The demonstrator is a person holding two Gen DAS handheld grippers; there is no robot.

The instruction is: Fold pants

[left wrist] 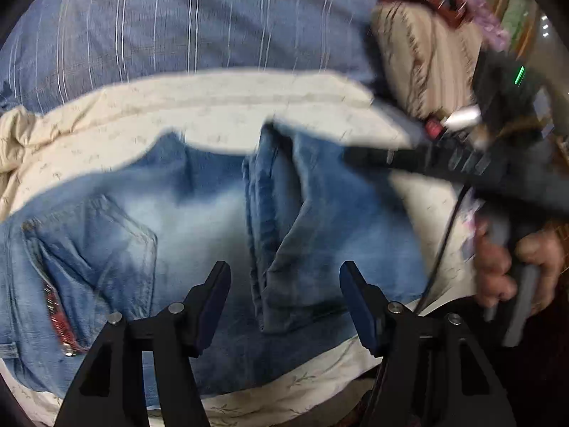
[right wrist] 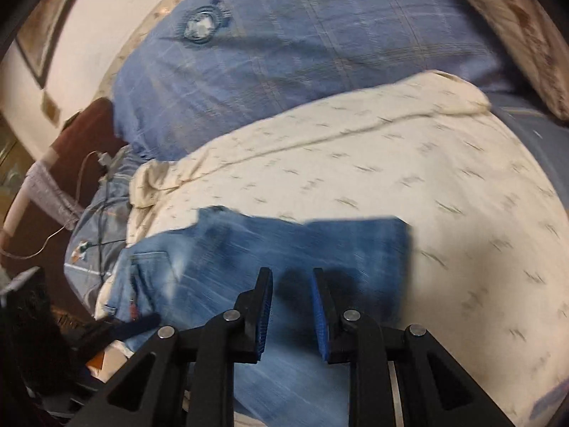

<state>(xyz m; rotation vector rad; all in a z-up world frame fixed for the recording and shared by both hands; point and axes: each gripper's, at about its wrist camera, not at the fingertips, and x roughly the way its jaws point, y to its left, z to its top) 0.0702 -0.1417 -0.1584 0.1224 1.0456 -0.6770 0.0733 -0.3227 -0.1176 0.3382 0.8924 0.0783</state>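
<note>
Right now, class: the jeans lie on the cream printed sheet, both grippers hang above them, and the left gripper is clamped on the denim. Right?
Not quite. In the left wrist view the left gripper is open, holding nothing. The jeans do lie on the cream sheet.

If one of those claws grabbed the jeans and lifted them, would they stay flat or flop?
The jeans would probably flop: they already lie creased and doubled over on the cream bedspread. The thick folded layers suggest some weight, so the rest would likely drag. Denim looks rough, so slipping seems unlikely.
</note>
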